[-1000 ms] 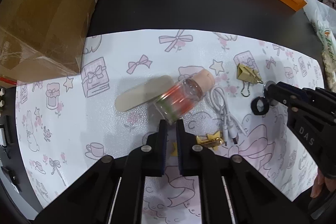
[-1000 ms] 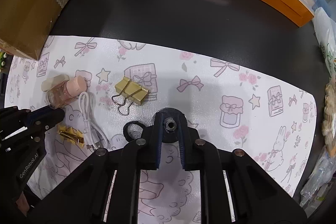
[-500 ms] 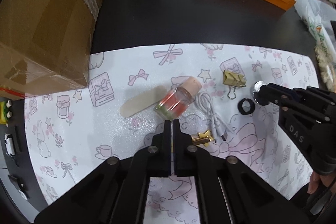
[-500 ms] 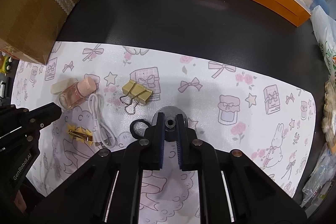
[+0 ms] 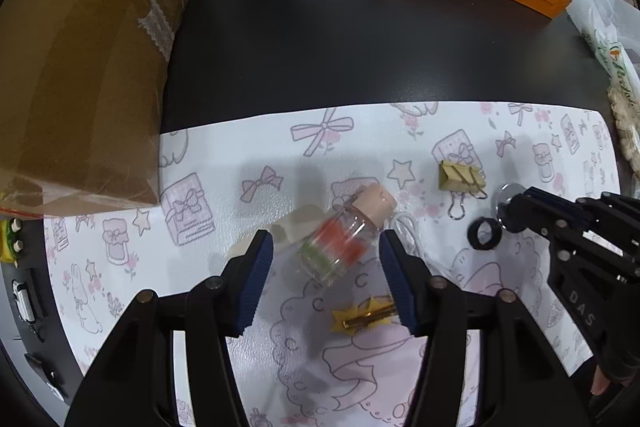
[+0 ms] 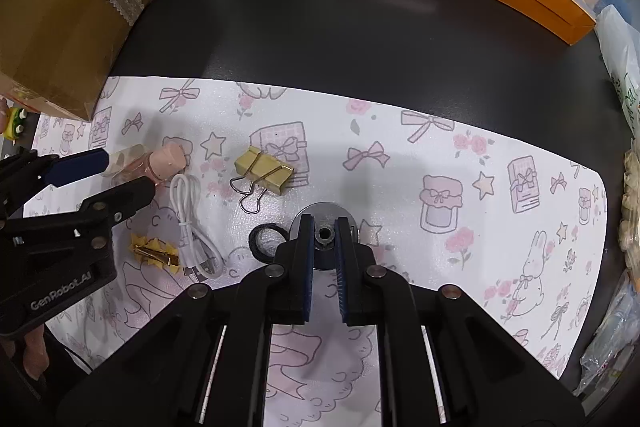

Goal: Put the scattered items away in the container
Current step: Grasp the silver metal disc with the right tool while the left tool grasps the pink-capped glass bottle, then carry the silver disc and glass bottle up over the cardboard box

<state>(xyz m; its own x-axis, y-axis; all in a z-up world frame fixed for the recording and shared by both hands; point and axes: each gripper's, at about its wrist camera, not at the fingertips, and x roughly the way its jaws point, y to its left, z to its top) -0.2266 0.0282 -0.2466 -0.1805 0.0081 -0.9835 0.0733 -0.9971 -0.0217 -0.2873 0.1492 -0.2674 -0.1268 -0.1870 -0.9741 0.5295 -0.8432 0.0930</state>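
Glass bottle (image 5: 340, 247) with a cork lies on its side on a patterned mat (image 5: 224, 155) on the black tabletop (image 5: 340, 39), between the wide-open jaws of the left gripper (image 5: 325, 281), touching neither. The right gripper (image 6: 322, 239) reaches low over the mat, its jaws narrowly apart around the hub of a metal disc (image 6: 322, 233); whether they grip it I cannot tell. A hair clip (image 5: 366, 315), cable (image 6: 192, 223), binder clip (image 6: 264, 169) and black ring (image 6: 266, 237) lie nearby. Half a second ago the left jaws were closed; now they are spread.
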